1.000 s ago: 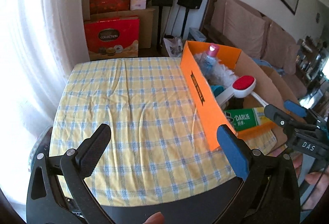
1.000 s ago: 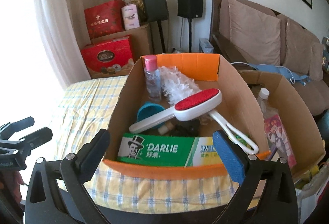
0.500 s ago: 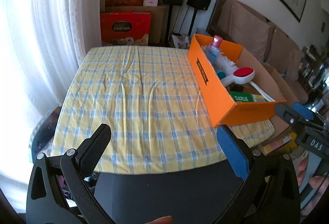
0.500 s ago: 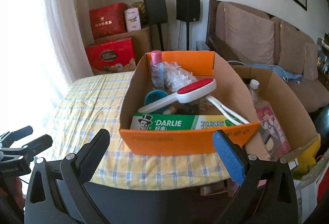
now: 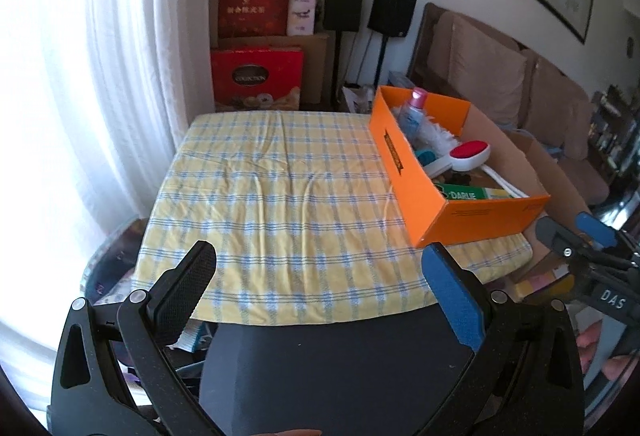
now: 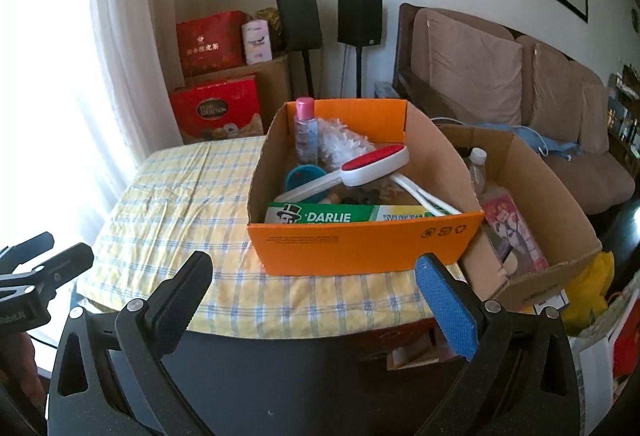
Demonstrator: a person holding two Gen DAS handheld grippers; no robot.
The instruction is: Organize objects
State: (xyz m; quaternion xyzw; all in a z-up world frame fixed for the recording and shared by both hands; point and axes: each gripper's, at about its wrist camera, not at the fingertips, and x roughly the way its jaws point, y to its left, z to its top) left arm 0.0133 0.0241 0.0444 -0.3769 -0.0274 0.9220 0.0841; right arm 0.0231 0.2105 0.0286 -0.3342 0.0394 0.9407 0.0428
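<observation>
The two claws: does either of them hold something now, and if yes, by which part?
Nothing is held. The left claw and the right claw are both open with empty gaps, short of the table's edge and apart from the orange box.

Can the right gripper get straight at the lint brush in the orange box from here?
Probably yes: the lint brush lies on top in the open orange box, and the right gripper faces it, jaws open, nothing between.
</observation>
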